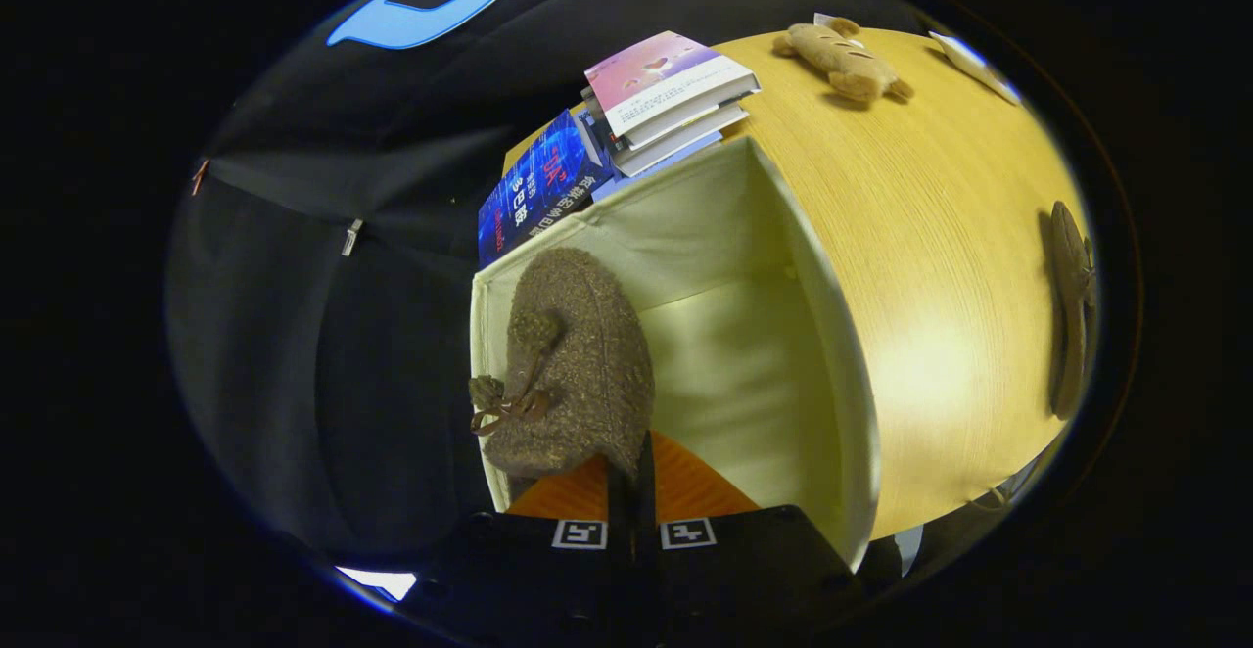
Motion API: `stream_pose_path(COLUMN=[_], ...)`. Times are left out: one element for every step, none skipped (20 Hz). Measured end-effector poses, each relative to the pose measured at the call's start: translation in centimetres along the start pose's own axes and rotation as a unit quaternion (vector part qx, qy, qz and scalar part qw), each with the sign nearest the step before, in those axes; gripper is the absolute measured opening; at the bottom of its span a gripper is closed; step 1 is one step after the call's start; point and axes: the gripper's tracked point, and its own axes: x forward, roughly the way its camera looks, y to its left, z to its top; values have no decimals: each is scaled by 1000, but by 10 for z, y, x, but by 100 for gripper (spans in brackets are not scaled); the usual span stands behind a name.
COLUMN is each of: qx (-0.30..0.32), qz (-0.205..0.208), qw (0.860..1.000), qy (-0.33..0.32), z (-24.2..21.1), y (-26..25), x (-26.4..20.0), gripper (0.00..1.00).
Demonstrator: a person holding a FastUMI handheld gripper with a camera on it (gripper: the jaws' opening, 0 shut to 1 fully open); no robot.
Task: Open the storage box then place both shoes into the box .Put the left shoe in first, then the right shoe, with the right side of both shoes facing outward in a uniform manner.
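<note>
While the gripper [631,491] holds the first shoe [573,364] over the open storage box [832,335], its fingers are pressed almost together, pinching what looks like the shoe's thin heel edge just ahead of them. The fuzzy brown shoe with its bow hangs along the box's left wall, partly inside, with the pale floor of the box bare beside it.

The grip looks narrow, so I judge the main risk to be the shoe swinging or slipping out of the pinch before it is set down. It could then land tilted or on the wrong side, spoiling the uniform facing the task asks for. I cannot tell from here which side of the shoe faces outward, or whether it is the left one.

A second risk is the shoe catching on the box's soft fabric wall. That could fold the rim inward or drag the box across the table [930,237] toward the stack of books [666,100] at the far corner. If the shoe settles across the middle of the floor, it would crowd out the second shoe [1069,310], which lies well apart near the table's right edge. The plush toy [842,61] at the far edge is out of the way.
</note>
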Motion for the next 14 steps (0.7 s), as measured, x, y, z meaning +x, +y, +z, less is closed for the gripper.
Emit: stream_pose_path(qx=[4, 7, 9, 10, 15, 16, 10, 3, -3, -7, -10, -14, -19, -25], qz=[-1, -2, 1, 7, 19, 24, 30, 32, 34, 35, 40, 44, 50, 56], qw=[1000, 1000, 1000, 1000, 999, 999, 998, 998, 998, 998, 998, 998, 998, 997], qy=[4, 8, 14, 26, 38, 46, 47, 45, 43, 44, 44, 45, 45, 47], z=[-4, -7, -10, -17, -22, -25, -28, -27, -26, -26, -25, -25, -25, -26], y=[0, 0, 1, 3, 8, 8, 9, 10, 11, 12, 15, 17, 19, 21], x=[3, 5, 8, 13, 17, 11, 15, 14, 14, 13, 11, 8, 3, -3], gripper=[5, 5, 5, 5, 5, 21, 43, 64, 67, 72, 75, 77, 77, 77])
